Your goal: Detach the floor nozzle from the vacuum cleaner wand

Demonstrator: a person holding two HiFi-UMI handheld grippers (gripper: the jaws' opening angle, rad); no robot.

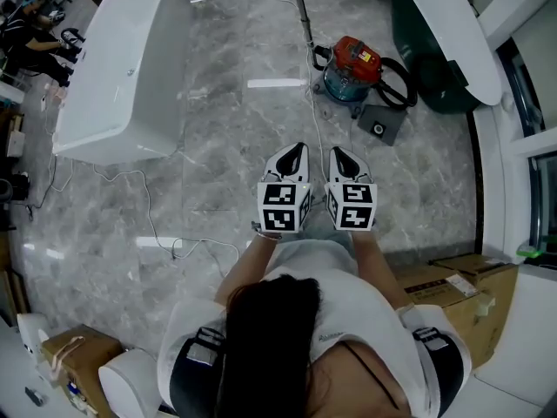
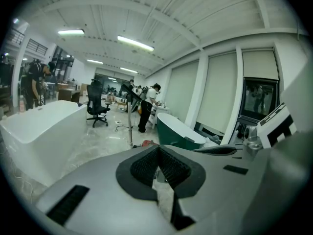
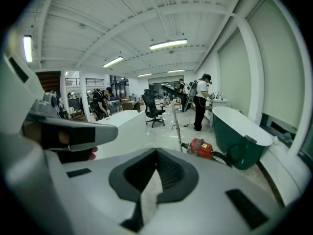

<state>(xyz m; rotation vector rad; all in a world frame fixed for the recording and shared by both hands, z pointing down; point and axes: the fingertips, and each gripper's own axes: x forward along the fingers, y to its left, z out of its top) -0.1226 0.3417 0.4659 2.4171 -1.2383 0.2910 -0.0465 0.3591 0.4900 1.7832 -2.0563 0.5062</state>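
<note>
Together, two white-and-black grippers, left [image 1: 294, 153] and right [image 1: 341, 155], were held side by side, each with jaws pressed shut on nothing. Ahead on the grey marble floor [image 1: 226, 146] stood one red-and-blue canister vacuum cleaner [image 1: 352, 64], its silver metal wand [image 1: 302, 7] upright beside it. The nozzle could not be made out, and the vacuum's yellow label was unreadable. One white bathtub [image 1: 113, 103] and one dark green bathtub [image 1: 407, 33] flanked them.

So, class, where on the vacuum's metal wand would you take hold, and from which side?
Probably the bare straight tube of the wand, above its foot. It stands nearly upright and is thin and round, so jaws closing level across it should seat well. Come from the open floor on the person's left, since the red canister and black hose crowd its right.
</note>
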